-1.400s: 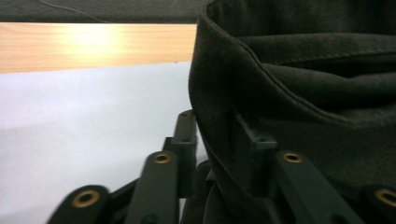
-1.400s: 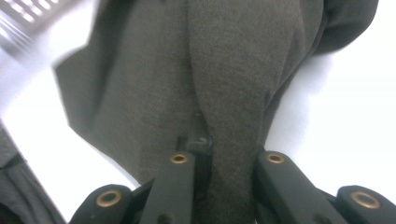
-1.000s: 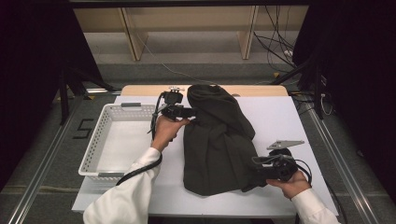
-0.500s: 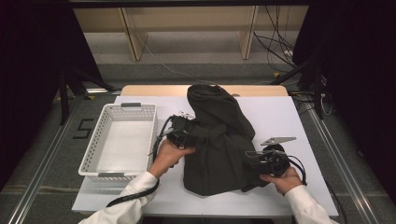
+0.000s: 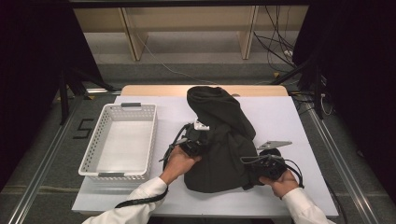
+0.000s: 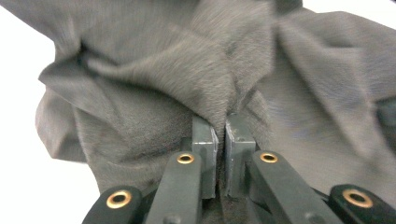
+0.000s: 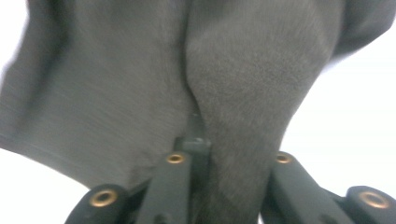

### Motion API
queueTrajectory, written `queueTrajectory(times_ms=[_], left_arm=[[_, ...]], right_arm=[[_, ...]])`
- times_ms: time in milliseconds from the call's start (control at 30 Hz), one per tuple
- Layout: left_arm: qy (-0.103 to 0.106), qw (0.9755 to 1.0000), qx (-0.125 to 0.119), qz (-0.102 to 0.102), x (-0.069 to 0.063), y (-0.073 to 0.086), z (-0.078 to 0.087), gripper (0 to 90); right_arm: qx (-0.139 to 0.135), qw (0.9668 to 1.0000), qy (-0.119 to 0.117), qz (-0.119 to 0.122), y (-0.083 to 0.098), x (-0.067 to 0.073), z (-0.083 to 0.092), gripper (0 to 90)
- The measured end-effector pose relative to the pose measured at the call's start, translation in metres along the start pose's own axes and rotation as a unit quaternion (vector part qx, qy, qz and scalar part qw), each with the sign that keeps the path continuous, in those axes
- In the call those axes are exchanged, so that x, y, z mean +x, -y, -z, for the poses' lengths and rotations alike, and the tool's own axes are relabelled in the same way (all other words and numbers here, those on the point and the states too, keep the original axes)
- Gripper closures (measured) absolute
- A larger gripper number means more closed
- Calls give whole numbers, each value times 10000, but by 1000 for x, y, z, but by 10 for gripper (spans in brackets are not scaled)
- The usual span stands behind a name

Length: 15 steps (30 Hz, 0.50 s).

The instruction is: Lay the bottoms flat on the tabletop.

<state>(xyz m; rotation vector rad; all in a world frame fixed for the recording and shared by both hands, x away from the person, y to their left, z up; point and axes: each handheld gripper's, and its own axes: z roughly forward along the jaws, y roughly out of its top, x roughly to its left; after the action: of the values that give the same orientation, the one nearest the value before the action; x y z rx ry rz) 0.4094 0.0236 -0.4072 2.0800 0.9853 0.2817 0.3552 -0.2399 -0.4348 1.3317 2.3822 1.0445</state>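
One dark garment (image 5: 219, 135) lies heaped in the middle of the white surface (image 5: 280, 116), and one white basket (image 5: 122, 142) stands just to its left with nothing in it. Two claws work the cloth: the left claw (image 6: 220, 135) has just been closing and now pinches a raised fold at the garment's left edge. The right claw (image 7: 219, 140), also just closing, is clamped on a thick fold at the garment's near right corner (image 5: 254, 170).
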Motion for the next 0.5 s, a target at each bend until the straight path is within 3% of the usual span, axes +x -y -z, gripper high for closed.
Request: queueTrajectory(times_ms=[67,100,133,233,367,467,500], left_arm=[[131,9998,-141,53,-2,-6,10,849],[131,9998,-141,53,-2,-6,10,849],[193,9996,-197,44,-1,-8,18,848],[81,9998,-156,76,7,-3,23,846],[-338,9992,215,-6,20,16,14,845],[-622,9959,648,-69,24,25,5,823],[-681,9954,679,-2,26,25,4,777]], right_arm=[[-336,9994,3,-3,-9,3,17,826],[-336,9994,3,-3,-9,3,17,826],[-495,9988,-42,41,-13,7,29,827],[-489,9987,-124,116,-11,13,34,826],[-179,9993,-280,190,-2,24,16,816],[193,9985,-454,257,7,34,-7,767],[321,9976,-517,324,9,38,-13,730]])
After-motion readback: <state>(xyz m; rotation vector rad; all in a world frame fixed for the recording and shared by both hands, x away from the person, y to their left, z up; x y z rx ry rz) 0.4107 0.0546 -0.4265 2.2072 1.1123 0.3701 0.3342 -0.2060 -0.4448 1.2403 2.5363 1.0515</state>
